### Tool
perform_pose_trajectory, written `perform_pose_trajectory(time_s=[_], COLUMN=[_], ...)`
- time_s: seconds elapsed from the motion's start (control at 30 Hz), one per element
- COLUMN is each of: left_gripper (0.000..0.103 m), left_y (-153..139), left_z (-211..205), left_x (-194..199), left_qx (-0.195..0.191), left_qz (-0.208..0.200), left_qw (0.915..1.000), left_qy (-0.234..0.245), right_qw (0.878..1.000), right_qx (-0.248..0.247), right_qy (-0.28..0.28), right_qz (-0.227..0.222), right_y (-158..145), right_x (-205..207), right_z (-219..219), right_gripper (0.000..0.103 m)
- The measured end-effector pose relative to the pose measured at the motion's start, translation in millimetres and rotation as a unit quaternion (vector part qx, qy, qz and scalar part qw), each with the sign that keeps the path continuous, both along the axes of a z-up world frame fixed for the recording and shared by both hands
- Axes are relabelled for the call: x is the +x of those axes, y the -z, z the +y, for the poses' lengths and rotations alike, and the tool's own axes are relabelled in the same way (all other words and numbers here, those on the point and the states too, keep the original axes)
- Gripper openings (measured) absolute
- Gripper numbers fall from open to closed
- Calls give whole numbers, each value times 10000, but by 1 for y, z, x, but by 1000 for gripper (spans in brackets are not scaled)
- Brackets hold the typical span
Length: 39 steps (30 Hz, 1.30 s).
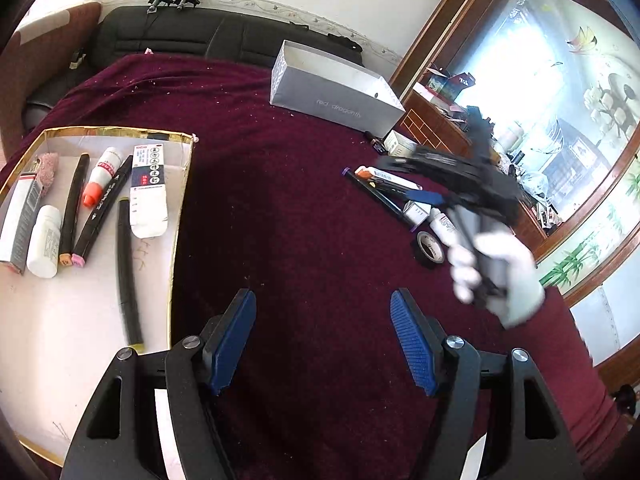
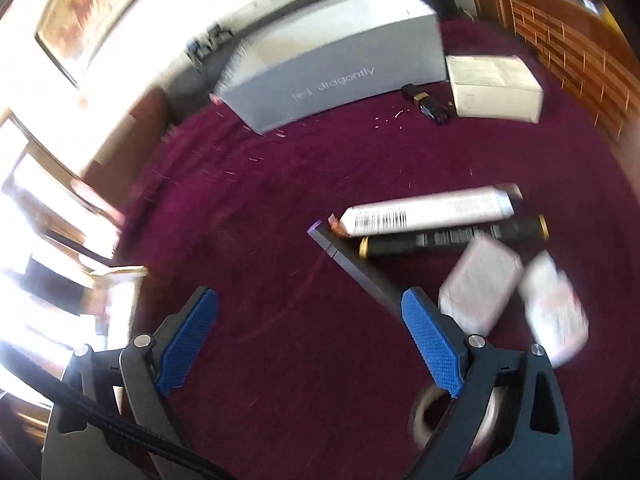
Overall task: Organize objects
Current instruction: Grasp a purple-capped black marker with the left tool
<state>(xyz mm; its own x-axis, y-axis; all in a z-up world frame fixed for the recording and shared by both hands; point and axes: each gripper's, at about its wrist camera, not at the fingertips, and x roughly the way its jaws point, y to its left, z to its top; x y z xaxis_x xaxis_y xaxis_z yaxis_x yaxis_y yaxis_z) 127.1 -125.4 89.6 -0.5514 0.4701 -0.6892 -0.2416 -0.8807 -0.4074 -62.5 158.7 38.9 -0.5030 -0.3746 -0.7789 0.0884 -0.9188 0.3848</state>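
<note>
Both grippers share one build: black angular arms with slotted cut-outs, round silver screw heads at the pivots, and blue pads with a fine diamond texture. A braided black cable (image 2: 132, 432) crosses the right gripper's (image 2: 310, 336) body. The left gripper (image 1: 323, 336) matches. The person's hand (image 1: 496, 276) wears a white glove.

— What lies under everything?
— A dark maroon velvet cloth (image 1: 304, 208), speckled with pale crumbs.
— And behind it?
— A black leather sofa (image 1: 188, 38) against the white wall, and a wooden-framed glass cabinet (image 1: 560, 92) at the right.
</note>
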Motion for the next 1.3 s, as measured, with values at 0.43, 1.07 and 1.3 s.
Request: perform_pose_trajectory(time_s=[0.43,1.07,1.3], left_gripper=[64,64,27], left_y=[15,63,76], left_z=[-7,125,127], left_x=[-19,-163,-168], left_qx=[-119,-2681,-2276], left_qz=[-185,305,-64], left_qw=[9996,9609,9716], left_qy=[-192,627,647], right_qw=[9913,9788,9783], right_qx=[-767,-1098,-1268], right_qy=[-1005,791,662], right_qz=[-362,1537,1498], right_y=[2,-16,-15], right_x=[52,105,105], right_z=[-46,49,49], right_gripper=[91,91,91])
